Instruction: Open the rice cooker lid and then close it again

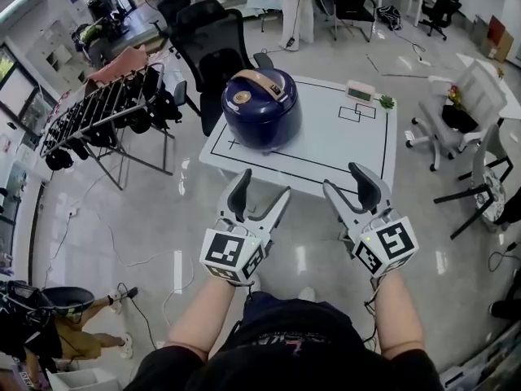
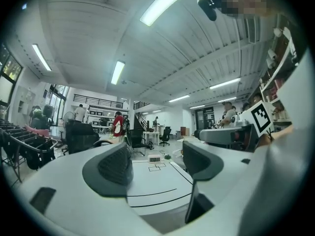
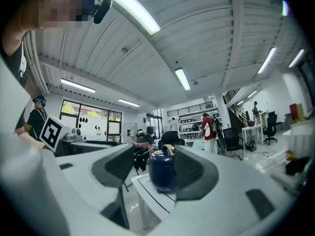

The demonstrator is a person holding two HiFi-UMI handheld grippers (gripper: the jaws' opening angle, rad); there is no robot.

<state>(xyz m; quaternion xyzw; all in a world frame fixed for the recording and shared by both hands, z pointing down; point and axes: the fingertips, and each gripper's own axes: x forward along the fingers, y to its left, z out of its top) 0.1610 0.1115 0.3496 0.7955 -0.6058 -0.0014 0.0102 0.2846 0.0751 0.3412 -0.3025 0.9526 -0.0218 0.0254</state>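
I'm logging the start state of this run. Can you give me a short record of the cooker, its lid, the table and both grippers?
rice cooker: dark blue, stands on the left part of the white table
lid: closed, tan handle on top
left gripper: fingers apart, nothing between them, short of the table's near edge
right gripper: fingers apart, empty, also short of the table
other: small clock at the table's far edge

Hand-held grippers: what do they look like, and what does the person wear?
The left hand-held gripper and right hand-held gripper are light grey, each with two curved jaws, dark ribbed pads and a cube of black-and-white square markers. The person wears a dark top.
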